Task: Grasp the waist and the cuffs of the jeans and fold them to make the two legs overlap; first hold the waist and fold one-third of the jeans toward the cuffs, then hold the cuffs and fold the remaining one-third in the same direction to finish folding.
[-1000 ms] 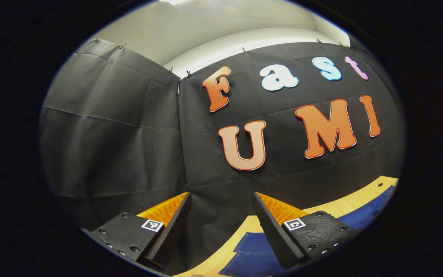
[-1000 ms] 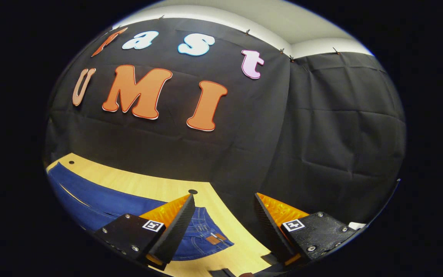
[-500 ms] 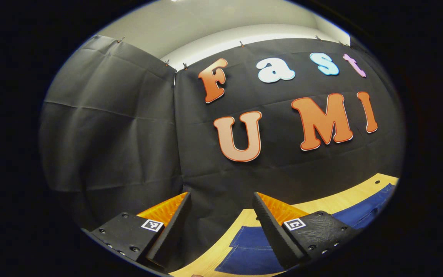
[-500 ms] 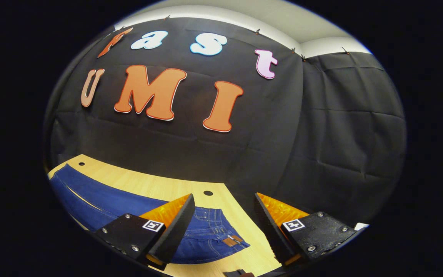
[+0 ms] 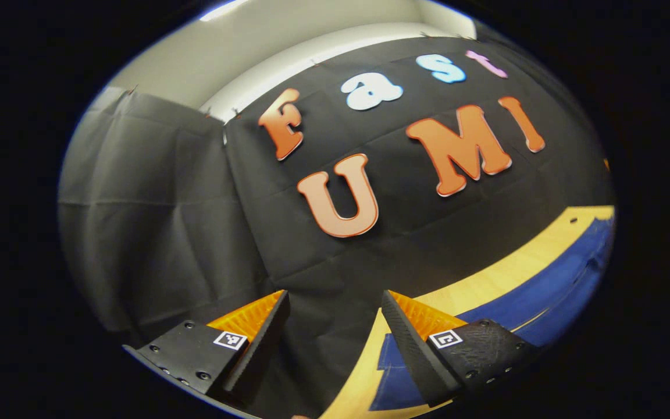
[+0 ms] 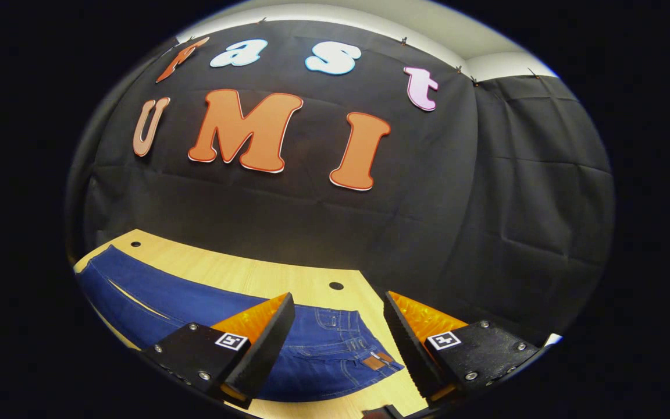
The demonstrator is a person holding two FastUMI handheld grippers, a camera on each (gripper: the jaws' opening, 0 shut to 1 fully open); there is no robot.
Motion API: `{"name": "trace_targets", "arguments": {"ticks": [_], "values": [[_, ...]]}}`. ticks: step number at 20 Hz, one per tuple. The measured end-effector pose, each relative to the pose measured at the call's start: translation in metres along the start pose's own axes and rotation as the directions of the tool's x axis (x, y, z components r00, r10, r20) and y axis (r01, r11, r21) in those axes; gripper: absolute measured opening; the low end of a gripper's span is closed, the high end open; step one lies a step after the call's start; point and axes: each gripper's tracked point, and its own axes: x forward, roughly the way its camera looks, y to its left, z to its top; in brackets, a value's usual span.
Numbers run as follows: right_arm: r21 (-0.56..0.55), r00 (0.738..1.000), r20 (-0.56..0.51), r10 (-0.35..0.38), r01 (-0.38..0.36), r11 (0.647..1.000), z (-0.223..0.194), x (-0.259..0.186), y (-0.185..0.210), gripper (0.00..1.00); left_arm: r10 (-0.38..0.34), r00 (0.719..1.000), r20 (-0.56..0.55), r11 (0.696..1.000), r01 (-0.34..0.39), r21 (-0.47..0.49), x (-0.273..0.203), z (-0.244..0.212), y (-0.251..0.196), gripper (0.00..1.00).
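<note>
Blue jeans (image 6: 184, 302) lie flat on a light wooden table (image 6: 242, 273). In the right gripper view the waist end with its brown patch (image 6: 378, 361) sits low between the fingers, and the legs run off to the left. My right gripper (image 6: 338, 331) is open above the waist, holding nothing. In the left gripper view the cuff end of the jeans (image 5: 550, 297) stretches along the table (image 5: 486, 285) to the right. My left gripper (image 5: 332, 334) is open too, raised off the table's left end, with the right finger over the cuff edge.
The black cloth wall (image 6: 312, 221) stands close behind the table's far edge and wraps round both ends. Small dark holes (image 6: 336, 286) dot the tabletop near the far edge. A pale ceiling (image 5: 288, 35) shows above the cloth.
The left gripper has tilted, so the table and cuffs now slant up to the right. The right gripper has shifted towards the waist, which now sits between its fingers. Both stay open.
</note>
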Motion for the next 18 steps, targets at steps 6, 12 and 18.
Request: {"name": "trace_targets", "arguments": {"ticks": [6, 12, 18], "values": [[-0.003, 0.998, -0.033, 0.044, -0.044, 0.999, -0.014, 0.011, 0.026, 0.96, -0.216, 0.976, -0.016, 0.875, 0.201, 0.441, -0.032, -0.046, -0.055, 1.00], [-0.019, 0.994, -0.078, 0.073, -0.075, 0.997, -0.035, 0.017, 0.044, 0.96, -0.399, 0.896, -0.195, 0.690, 0.433, 0.580, -0.061, -0.133, -0.112, 0.97], [-0.024, 0.992, -0.113, 0.061, -0.064, 0.998, -0.048, 0.018, 0.040, 0.96, -0.461, 0.798, -0.387, 0.513, 0.596, 0.618, -0.075, -0.225, -0.140, 0.98]]}}
